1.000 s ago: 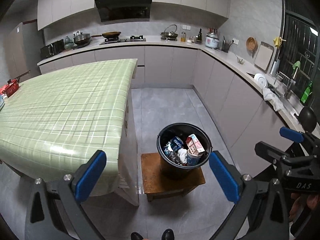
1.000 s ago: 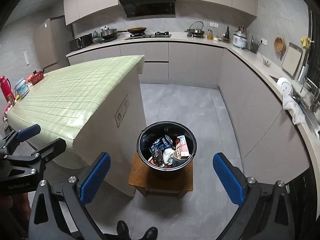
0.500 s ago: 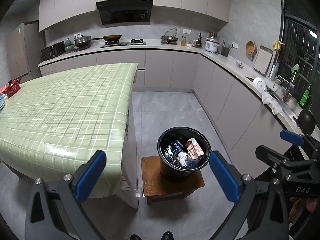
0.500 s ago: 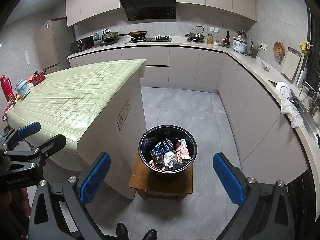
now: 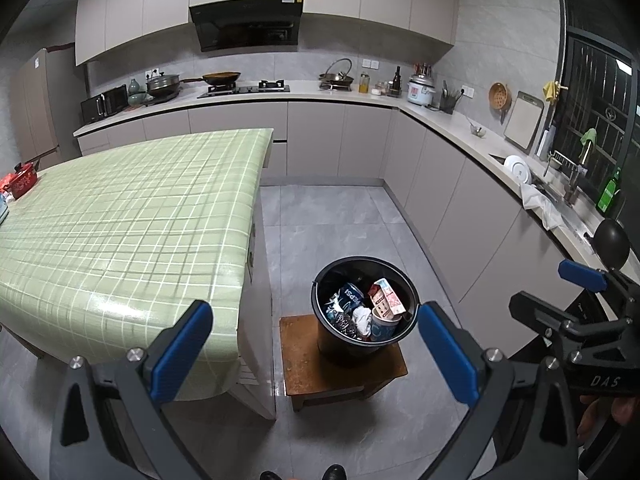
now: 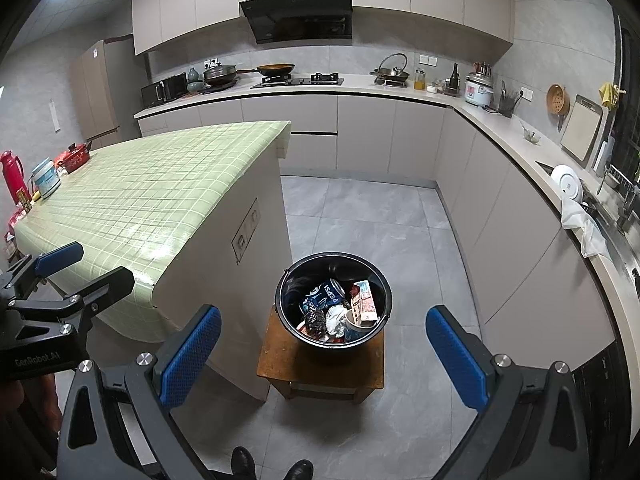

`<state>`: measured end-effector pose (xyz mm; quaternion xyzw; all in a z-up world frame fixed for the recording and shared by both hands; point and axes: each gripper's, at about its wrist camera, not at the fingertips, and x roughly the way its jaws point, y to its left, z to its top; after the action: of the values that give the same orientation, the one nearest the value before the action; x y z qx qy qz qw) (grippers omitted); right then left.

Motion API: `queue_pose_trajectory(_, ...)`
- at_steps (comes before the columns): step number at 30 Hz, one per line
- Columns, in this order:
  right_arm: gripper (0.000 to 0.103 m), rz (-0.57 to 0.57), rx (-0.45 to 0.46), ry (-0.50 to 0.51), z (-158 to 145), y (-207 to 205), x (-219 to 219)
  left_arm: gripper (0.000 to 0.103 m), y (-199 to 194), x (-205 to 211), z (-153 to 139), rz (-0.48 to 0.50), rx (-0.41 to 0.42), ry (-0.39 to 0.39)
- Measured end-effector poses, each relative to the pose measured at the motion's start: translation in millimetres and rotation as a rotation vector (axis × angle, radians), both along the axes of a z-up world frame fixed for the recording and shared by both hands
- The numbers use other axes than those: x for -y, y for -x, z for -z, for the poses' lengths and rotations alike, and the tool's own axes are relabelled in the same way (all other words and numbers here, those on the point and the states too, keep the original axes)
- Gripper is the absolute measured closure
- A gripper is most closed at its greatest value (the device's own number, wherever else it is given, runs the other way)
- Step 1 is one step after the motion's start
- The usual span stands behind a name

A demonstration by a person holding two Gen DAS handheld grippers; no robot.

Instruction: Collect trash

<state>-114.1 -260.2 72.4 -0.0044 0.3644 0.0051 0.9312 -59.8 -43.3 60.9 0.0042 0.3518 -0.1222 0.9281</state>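
A black bin (image 5: pixel 326 340) stands on a low wooden stool (image 5: pixel 298 364) on the floor beside the island; it also shows in the right wrist view (image 6: pixel 288 280). It holds trash: a blue Pepsi can (image 6: pixel 326 294), a red carton (image 6: pixel 365 308), crumpled white paper (image 6: pixel 336 316) and a paper cup (image 5: pixel 382 322). My left gripper (image 5: pixel 316 354) is open and empty, held high above and in front of the bin. My right gripper (image 6: pixel 324 356) is open and empty, also above the bin.
The island with a green checked cloth (image 5: pixel 128 220) stands left of the bin. A red pot (image 6: pixel 76 156), a red flask (image 6: pixel 12 176) and a small tub (image 6: pixel 46 178) sit at its far left end. Counters (image 5: pixel 460 132) run along the back and right walls.
Both grippers have risen and tilted up a little, so the bin sits lower in both views. Both stay open and empty.
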Motion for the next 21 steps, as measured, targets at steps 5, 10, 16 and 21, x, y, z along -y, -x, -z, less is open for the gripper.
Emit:
queue_pose_trajectory(5,0.0,-0.003,-0.002,-0.006,0.5,-2.0,1.3,0.0,-2.1,-0.6,0.3,-0.003,-0.006,0.002)
queue_pose_trajectory(10,0.0,-0.006,-0.001,-0.006,0.0,-2.3,2.0,0.0,-1.5,1.7,-0.5,-0.003,-0.003,0.001)
queue_pose_trajectory(16,0.0,-0.006,-0.001,-0.007,0.5,-3.5,3.6,0.0,-1.3,2.2,-0.6,-0.003,-0.004,0.0)
queue_pose_trajectory(21,0.0,-0.006,0.0,-0.007,0.4,-4.4,3.7,0.0,-1.5,3.1,-1.5,0.001,-0.004,-0.001)
